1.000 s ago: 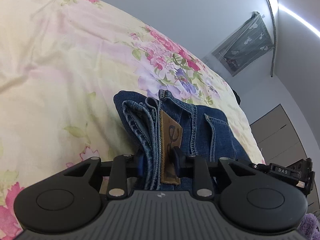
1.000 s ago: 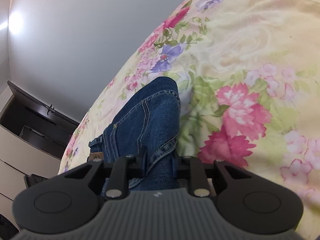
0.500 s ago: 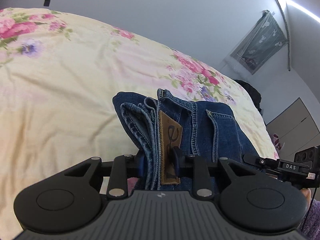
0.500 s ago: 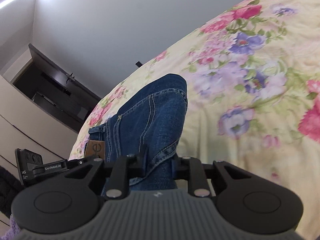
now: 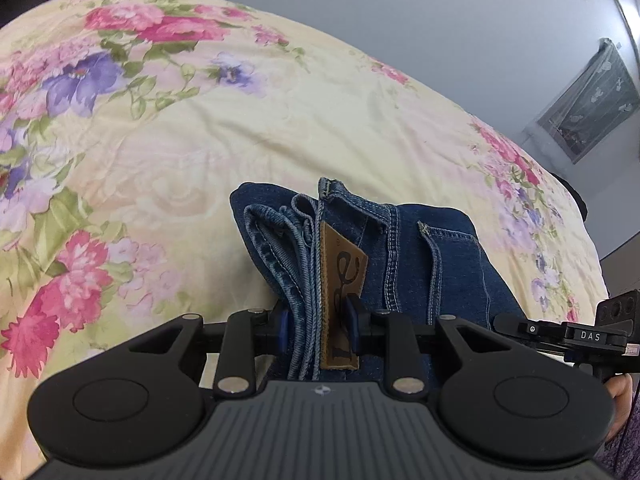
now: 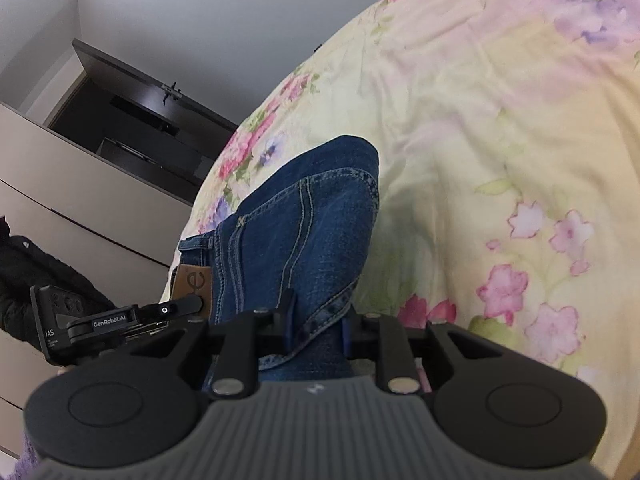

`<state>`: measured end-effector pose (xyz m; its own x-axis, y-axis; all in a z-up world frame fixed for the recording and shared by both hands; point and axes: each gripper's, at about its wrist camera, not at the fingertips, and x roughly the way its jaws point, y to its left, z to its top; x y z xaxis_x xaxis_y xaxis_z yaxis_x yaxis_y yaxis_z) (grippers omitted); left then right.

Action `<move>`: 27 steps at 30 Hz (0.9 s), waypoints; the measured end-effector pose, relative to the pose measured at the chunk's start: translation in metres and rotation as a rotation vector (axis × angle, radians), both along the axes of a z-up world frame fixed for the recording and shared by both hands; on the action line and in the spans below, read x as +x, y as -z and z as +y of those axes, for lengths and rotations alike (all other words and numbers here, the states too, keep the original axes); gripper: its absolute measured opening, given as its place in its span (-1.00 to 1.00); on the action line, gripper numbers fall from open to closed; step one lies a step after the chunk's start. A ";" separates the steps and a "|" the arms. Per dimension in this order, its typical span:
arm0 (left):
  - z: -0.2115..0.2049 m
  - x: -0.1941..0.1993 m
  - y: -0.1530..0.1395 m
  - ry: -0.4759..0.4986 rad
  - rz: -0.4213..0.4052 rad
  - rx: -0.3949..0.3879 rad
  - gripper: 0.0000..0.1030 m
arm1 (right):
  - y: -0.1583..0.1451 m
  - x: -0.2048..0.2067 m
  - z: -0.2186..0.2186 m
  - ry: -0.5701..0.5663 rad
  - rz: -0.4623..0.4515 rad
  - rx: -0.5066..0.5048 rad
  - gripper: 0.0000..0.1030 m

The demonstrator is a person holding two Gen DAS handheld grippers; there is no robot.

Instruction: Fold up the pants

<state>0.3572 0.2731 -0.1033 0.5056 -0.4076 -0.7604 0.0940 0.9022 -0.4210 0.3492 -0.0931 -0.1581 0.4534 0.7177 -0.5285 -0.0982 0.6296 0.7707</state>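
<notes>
A bed (image 5: 280,128) covered by a pale yellow sheet (image 6: 500,120) printed with pink and purple flowers and green leaves, lightly wrinkled. Folded dark blue jeans (image 5: 420,248) sit over the sheet; whether they rest on it or are lifted cannot be told.

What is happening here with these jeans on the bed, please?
A person is folding a pair of blue jeans over a floral bedspread, using two handheld grippers. The left gripper is clamped on the layered waistband beside the leather patch. The right gripper is clamped on another folded edge. The jeans are already folded into a compact bundle.
</notes>
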 end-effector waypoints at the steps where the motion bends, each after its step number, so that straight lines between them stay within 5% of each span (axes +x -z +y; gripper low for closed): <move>1: 0.003 0.003 0.009 -0.002 0.012 -0.008 -0.41 | 0.007 0.003 0.004 -0.004 0.009 -0.007 -0.68; 9: 0.016 0.021 0.045 0.064 0.051 -0.036 -0.34 | 0.051 0.020 0.009 0.016 0.046 -0.057 -0.66; 15: 0.017 0.019 0.051 0.026 0.069 -0.052 -0.30 | 0.048 0.018 0.016 0.044 0.077 -0.112 -0.64; 20: 0.015 0.012 0.042 -0.060 0.136 -0.052 0.06 | 0.026 0.018 0.026 0.076 0.103 -0.219 -0.49; 27: -0.020 -0.035 -0.012 -0.074 0.065 0.205 0.08 | -0.040 -0.014 0.049 0.050 -0.046 -0.588 -0.31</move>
